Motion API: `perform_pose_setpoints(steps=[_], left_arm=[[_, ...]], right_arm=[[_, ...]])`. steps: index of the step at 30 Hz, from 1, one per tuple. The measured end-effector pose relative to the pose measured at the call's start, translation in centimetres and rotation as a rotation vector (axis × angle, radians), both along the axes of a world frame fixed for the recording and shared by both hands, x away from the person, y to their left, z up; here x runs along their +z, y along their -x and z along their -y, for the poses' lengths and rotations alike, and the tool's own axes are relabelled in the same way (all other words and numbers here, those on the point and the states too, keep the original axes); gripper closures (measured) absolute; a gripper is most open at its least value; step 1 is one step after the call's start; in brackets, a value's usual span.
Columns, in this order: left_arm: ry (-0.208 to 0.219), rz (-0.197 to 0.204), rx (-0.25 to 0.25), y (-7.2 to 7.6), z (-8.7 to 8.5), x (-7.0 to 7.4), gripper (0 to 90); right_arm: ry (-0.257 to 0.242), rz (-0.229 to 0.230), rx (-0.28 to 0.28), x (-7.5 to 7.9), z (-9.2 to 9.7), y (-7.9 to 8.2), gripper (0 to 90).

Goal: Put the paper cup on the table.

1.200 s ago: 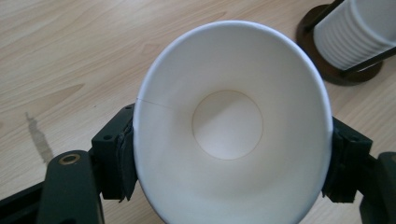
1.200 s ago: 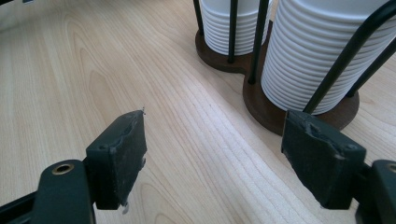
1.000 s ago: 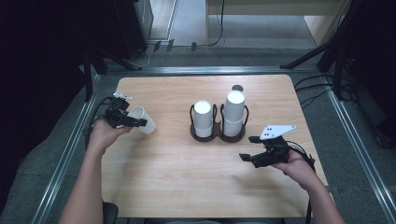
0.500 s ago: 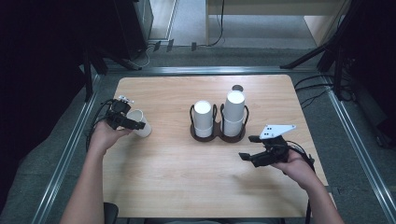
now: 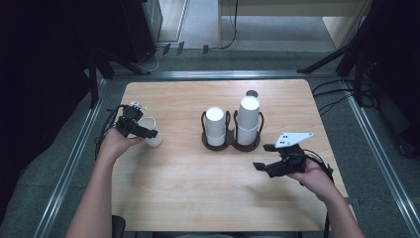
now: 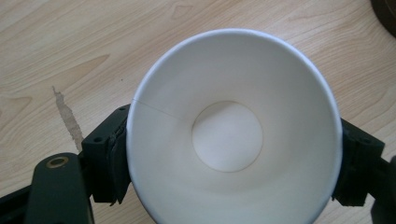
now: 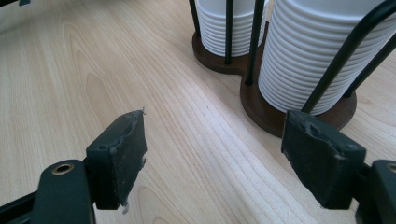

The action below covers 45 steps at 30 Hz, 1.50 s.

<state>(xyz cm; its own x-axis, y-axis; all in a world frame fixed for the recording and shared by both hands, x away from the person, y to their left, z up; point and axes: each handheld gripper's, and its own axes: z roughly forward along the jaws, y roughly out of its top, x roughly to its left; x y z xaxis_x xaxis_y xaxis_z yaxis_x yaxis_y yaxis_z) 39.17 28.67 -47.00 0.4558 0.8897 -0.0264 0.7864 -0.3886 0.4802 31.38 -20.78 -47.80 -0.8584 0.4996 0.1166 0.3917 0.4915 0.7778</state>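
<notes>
Here the left gripper (image 5: 134, 128) jaws flank the upright paper cup (image 5: 150, 132), just opening.

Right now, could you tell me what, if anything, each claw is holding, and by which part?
The left claw has a white paper cup between its jaws, pads at opposite sides just below the rim, jaws just opening. The right claw stands open, holding nothing.

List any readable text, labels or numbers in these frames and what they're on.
None readable.
Paper cup between the left claw's pads: plain white inside, no print.
Stacked cups in the holder: plain white, unmarked.
Grey plate on the right claw: small dark dots, no legible characters.
Table: bare wood.
</notes>
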Motion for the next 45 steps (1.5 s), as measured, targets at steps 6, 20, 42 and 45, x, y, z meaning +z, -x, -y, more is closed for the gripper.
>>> perform_pose_setpoints(steps=[6,20,42,45], left_arm=[[0.012,-0.011,0.014,-0.1,0.0,-0.1,14.2],[0.070,-0.022,0.043,-0.1,-0.3,0.3,7.2],[0.178,0.056,0.054,1.2,-0.8,3.9,7.4],[0.187,0.073,0.051,1.5,-0.9,4.6,7.4]], right_arm=[[0.001,-0.001,-0.002,0.0,0.0,0.0,22.5],[0.000,-0.001,-0.004,0.0,0.1,-0.1,22.5],[-0.002,-0.005,-0.005,0.0,0.3,-0.1,22.5],[-0.003,-0.006,-0.004,0.0,0.3,-0.1,22.5]])
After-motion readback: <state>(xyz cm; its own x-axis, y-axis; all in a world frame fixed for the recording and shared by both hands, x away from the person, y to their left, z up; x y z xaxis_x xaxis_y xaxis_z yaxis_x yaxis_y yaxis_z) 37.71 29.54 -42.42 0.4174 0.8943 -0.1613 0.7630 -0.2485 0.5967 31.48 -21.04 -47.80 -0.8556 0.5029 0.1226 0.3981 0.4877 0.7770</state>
